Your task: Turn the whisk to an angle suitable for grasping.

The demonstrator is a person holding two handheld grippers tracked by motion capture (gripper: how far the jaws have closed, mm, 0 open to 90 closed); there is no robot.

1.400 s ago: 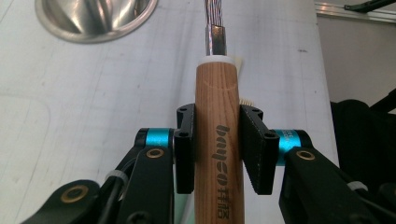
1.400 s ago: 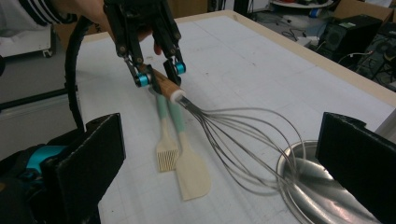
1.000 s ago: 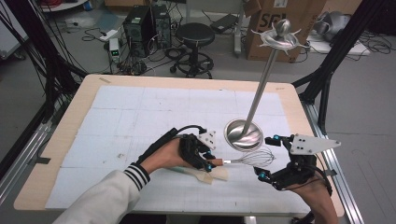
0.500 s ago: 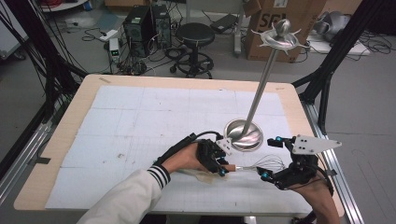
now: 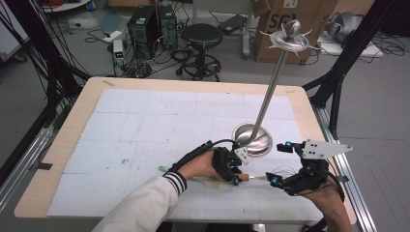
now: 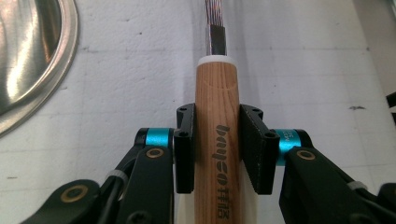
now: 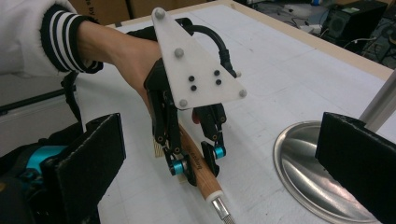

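Wooden-handled wire whisk, lying low over the white gridded table cover near the front edge, between the two grippers. Its long axis runs roughly left to right across the table in the high view; the handle end points toward the person's left hand and the thin wire loops point toward the right gripper. In the left gripper view the round light-wood handle, printed with dark lettering, runs straight away from the camera, ending in a white collar and a metal ferrule. The left gripper pinches this handle: both black pads press its sides. In the right gripper view the same handle slopes down toward the camera beneath the grey three-cornered plate. The right gripper sits just beside the wire end, its jaws spread wide with nothing between the pads. The shiny round metal base of a tall leaning pole stands just behind the whisk.
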